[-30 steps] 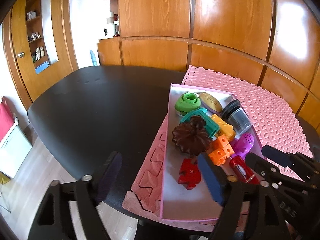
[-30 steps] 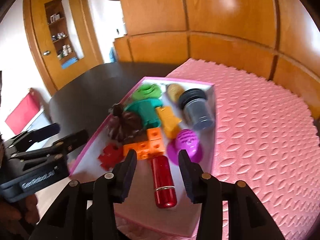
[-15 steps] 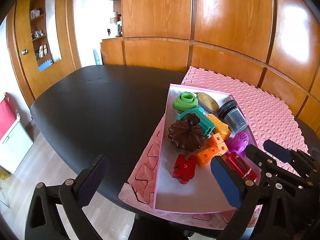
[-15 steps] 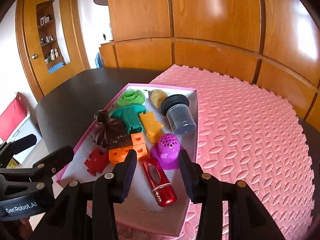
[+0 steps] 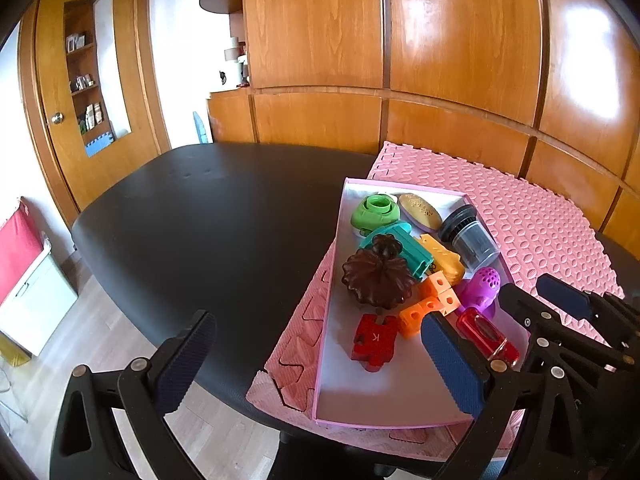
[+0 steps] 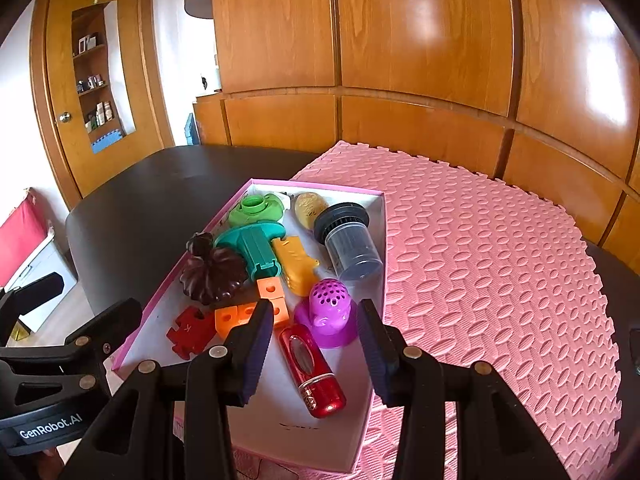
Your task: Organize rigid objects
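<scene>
Both tongs hovered empty over the near end of the tray.

Left tongs (image 5: 316, 360) had just been opening and stood wide apart, nothing between them; right tongs (image 6: 312, 350) stood partly apart, the red cylinder (image 6: 312, 372) lying below their gap, untouched. Beyond them the toy-filled pink tray (image 6: 372, 248) sat on a pink foam mat (image 6: 480, 264) covering a black tabletop (image 5: 208, 216), wooden panelling (image 6: 420, 40) behind.

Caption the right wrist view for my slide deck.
Right gripper hovers open above a red tube in a pink tray of toys.
</scene>
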